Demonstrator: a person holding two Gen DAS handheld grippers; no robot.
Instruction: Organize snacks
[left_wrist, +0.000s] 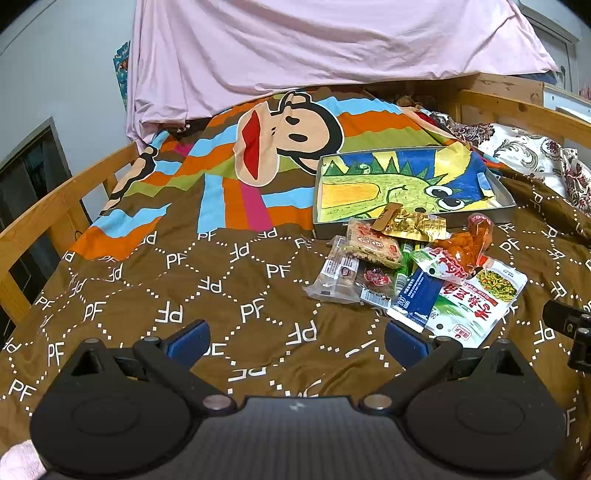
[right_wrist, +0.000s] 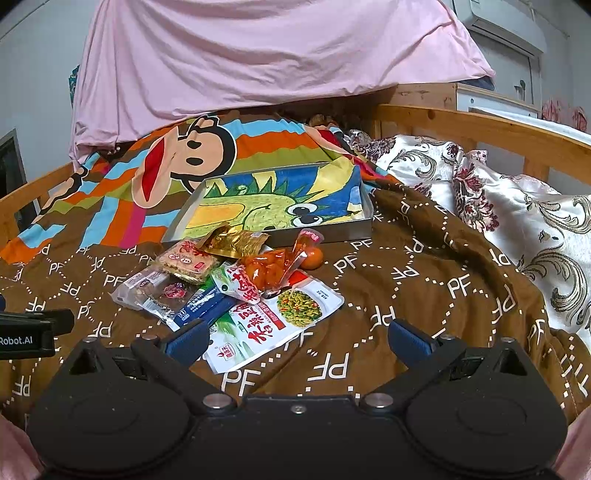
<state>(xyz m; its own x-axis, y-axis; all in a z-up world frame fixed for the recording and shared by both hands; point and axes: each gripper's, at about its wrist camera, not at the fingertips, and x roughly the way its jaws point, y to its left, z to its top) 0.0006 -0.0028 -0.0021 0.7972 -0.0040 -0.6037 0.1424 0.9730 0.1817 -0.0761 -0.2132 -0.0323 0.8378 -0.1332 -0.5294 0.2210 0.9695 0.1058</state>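
Right tool (right_wrist: 295, 341) spread, snack pile (right_wrist: 236, 280) overlapping, half-hidden

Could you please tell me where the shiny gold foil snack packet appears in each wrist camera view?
Left wrist: the shiny gold foil snack packet lies right of centre, at the pile's far end.
Right wrist: the packet lies left of centre, topping the pile.
Shared landmark: the shallow grey tray with a dinosaur drawing, just behind it.

Wooden-railed bed (left_wrist: 55, 206), brown PF blanket (left_wrist: 221, 295), snack packets (right_wrist: 236, 280), dinosaur tray (right_wrist: 328, 230), floral quilt (right_wrist: 517, 206)
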